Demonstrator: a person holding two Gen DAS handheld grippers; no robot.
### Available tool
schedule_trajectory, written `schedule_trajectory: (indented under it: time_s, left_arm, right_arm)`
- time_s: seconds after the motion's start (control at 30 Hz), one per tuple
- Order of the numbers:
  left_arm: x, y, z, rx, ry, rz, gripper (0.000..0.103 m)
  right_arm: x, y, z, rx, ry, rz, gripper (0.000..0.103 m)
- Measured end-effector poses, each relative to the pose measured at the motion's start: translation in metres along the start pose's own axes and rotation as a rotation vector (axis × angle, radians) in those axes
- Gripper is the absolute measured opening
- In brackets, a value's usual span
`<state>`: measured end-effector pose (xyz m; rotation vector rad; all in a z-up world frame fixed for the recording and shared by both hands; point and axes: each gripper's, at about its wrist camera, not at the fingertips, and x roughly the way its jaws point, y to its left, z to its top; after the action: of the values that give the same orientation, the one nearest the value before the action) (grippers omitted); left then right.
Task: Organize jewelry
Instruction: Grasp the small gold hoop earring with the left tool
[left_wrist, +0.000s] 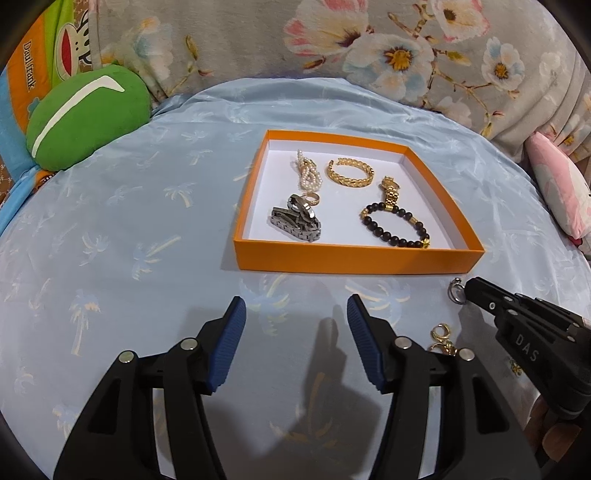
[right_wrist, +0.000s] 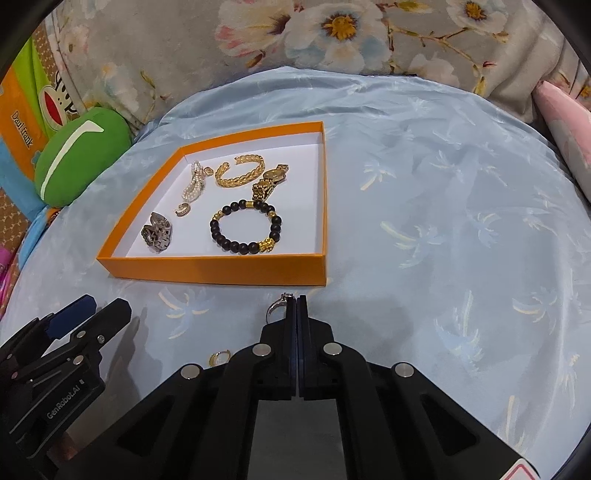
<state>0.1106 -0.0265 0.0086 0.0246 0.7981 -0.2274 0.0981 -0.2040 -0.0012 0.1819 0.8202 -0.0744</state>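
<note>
A pale blue cloth (left_wrist: 147, 229) printed with palm trees is seen covering a rounded surface, on which an orange tray (left_wrist: 354, 254) with a white floor has been set. Inside the tray, six pieces are laid apart from one another: a pearl strand (left_wrist: 309, 173) at the far left, a braided gold cuff (left_wrist: 349, 172) beside it, a gold watch (left_wrist: 390, 192) to the right, a black bead bracelet (left_wrist: 397, 223) with gold accents at the near right, a silver link bracelet (left_wrist: 297, 219) at the near left, and a small gold ring (left_wrist: 311, 198) between the pearls and the silver links.

Outside the tray, on the cloth near its front right corner, a silver ring (right_wrist: 277, 306) with a small stone is lying. The right hand-held gripper (right_wrist: 297, 301) is seen with its fingers pressed together; the ring lies just beside the left fingertip, and whether it is pinched cannot be told. A gold earring (left_wrist: 443, 339) rests on the cloth nearer the camera, between the two tools.

The left hand-held gripper (left_wrist: 295, 314) is held above bare cloth in front of the tray, its blue pads (left_wrist: 231, 347) standing apart with nothing between them.

A green cushion (left_wrist: 86, 114) is seen at the far left, and floral fabric (left_wrist: 332, 40) behind.
</note>
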Motion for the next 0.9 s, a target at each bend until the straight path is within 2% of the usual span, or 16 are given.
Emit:
schedule_trajectory:
  time_s: [0.27, 0.43, 0.77, 0.87, 0.9]
  left_arm:
    - [-0.007, -0.022, -0.012, 0.053, 0.018, -0.069, 0.057]
    - [-0.012, -0.044, -0.024, 0.099, 0.042, -0.114, 0.056]
    - [-0.007, -0.065, -0.030, 0.157, 0.079, -0.131, 0.056]
    - [-0.006, -0.069, -0.029, 0.176, 0.080, -0.111, 0.056]
    - [-0.006, -0.069, -0.029, 0.177, 0.080, -0.110, 0.052]
  right_arm:
    - [-0.043, -0.020, -0.022, 0.038, -0.074, -0.009, 0.000]
    - [-0.064, -0.039, -0.041, 0.066, -0.084, -0.024, 0.000]
    - [-0.076, -0.051, -0.051, 0.091, -0.082, -0.021, 0.000]
    - [-0.073, -0.050, -0.048, 0.091, -0.078, -0.012, 0.000]
    - [-0.072, -0.049, -0.047, 0.090, -0.078, -0.009, 0.000]
